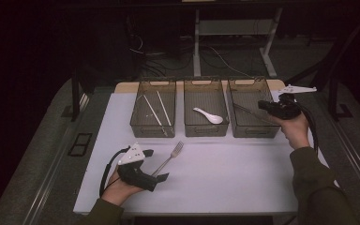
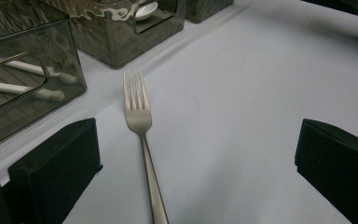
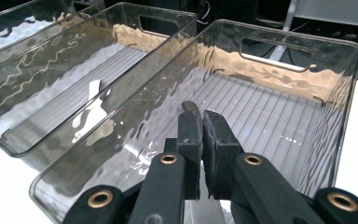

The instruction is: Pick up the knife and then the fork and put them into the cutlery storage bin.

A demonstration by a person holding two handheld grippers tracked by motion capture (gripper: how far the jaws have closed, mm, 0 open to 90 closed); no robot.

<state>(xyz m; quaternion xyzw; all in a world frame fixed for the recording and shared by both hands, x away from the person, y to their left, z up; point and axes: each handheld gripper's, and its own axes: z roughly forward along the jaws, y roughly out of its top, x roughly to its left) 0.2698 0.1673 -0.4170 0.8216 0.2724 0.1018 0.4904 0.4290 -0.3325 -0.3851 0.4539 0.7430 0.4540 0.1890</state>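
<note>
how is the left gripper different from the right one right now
The black two-jaw left gripper stands open on the white table, its jaws either side of the silver metal fork's handle without pressing it; the black right gripper is shut on a thin metal utensil. The left sits low near the person; the right is raised over the right-hand smoky clear plastic bin. Each is hand-held.

We see free table (image 1: 225,168) around the fork (image 1: 168,161); three bins (image 1: 206,108) block the far side.

Fork (image 2: 140,121) handle runs off the left gripper view's bottom edge. A thin utensil (image 3: 190,106) pokes past the right gripper (image 3: 201,122), mostly hidden between its jaws.
</note>
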